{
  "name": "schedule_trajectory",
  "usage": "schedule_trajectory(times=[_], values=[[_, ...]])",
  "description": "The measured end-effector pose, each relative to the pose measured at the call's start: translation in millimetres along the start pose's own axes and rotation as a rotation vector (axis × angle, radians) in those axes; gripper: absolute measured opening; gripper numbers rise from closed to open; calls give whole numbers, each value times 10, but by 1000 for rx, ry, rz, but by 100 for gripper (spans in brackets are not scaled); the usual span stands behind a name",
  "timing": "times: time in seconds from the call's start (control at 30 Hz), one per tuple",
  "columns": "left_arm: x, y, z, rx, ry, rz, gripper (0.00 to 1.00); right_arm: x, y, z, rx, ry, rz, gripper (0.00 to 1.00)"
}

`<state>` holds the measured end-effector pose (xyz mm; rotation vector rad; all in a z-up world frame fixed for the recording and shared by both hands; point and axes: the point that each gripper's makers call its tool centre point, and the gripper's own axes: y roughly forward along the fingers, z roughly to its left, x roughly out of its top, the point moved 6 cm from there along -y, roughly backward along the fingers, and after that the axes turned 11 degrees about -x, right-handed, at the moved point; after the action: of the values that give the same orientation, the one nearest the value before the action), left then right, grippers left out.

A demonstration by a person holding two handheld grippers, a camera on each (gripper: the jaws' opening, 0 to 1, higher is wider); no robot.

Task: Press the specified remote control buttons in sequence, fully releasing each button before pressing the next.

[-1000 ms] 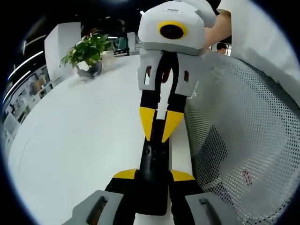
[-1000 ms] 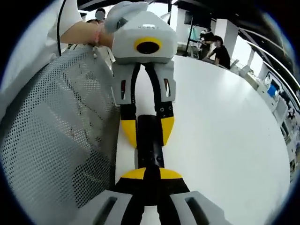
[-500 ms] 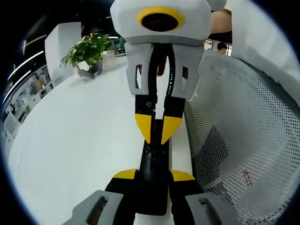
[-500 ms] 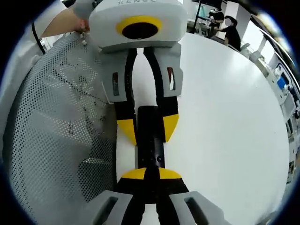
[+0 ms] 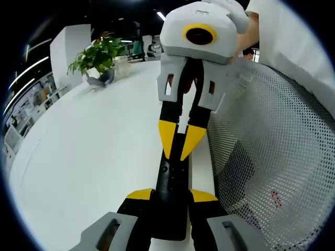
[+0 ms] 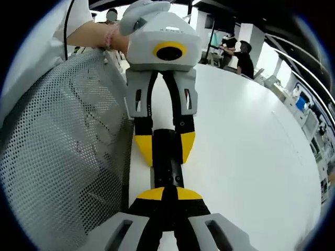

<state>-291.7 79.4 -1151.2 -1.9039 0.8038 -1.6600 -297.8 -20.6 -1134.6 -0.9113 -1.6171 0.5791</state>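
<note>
Remote (image 5: pixel 171 196) lay lengthwise on the tabletop (image 5: pixel 89 157), left gripper (image 5: pixel 171 195) fingers clamped on its near end, right gripper (image 5: pixel 178 149) fingers narrowed above its far end.

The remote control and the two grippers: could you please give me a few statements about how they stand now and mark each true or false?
1. The left gripper is shut on the black remote control. True.
2. The right gripper has its yellow tips wide apart. False: they converge over the remote's far end.
3. A potted plant stands on the white table. True.
4. The remote lies flat on the table, untouched. False: the left gripper's jaws clamp it.
5. A white mesh surface lies beside the grippers. True.
</note>
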Motion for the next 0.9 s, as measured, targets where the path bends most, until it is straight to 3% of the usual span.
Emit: schedule_trajectory(times=[0.1,0.23,0.4,0.47,0.57,0.63,0.77,0.9], values=[[-1,0,0,0,0,0,25,35,16,-19,24,19,66,2],[-5,0,0,1,-2,-7,25,89,40,-20,50,-68,152,1],[-10,-3,0,2,-1,-17,25,122,62,-49,73,-4,226,1],[-10,-4,-1,2,-1,-16,25,136,70,-41,76,-32,235,2],[-11,-5,-2,3,-4,-16,25,111,47,-27,59,-37,215,2],[-13,-5,-3,4,-6,-18,25,90,30,-12,19,-30,160,2],[-18,-4,-7,11,-12,-27,25,20,-2,10,-43,95,42,2],[-12,-3,-8,9,-7,-17,25,12,-8,21,-50,98,31,1]])
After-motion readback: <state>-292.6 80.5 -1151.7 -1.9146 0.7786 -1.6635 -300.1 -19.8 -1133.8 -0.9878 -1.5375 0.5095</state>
